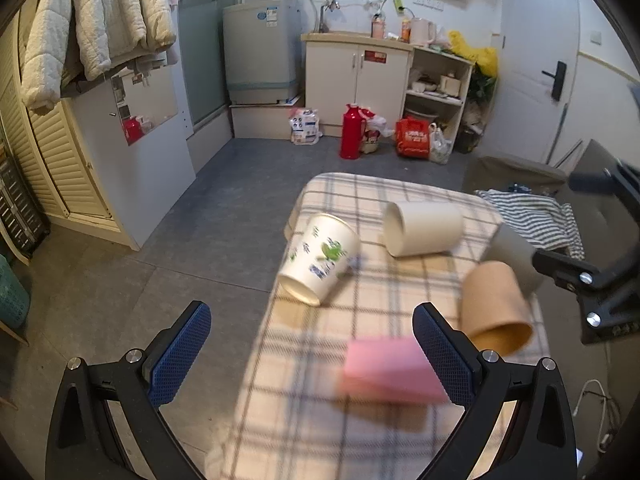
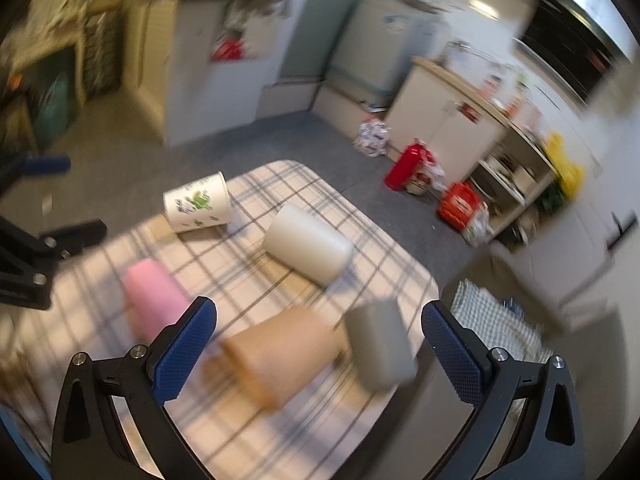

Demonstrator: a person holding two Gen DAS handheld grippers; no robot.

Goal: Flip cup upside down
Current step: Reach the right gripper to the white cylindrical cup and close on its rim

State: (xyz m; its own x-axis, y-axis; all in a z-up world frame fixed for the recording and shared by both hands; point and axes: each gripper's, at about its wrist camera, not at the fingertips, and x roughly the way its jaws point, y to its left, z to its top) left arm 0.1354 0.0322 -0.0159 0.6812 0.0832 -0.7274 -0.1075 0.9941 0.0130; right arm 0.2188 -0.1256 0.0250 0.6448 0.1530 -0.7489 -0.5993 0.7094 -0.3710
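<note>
Several cups lie on their sides on a plaid-covered table. A white paper cup with green print lies at the far left. A plain white cup, a tan cup, a grey cup and a pink cup lie near. My left gripper is open and empty above the table's near left edge. My right gripper is open and empty, above the tan and grey cups; it also shows in the left wrist view.
A striped cloth lies on a dark seat right of the table. On the grey floor beyond stand a red thermos, bags, a white cabinet and a washing machine. A white wardrobe stands at left.
</note>
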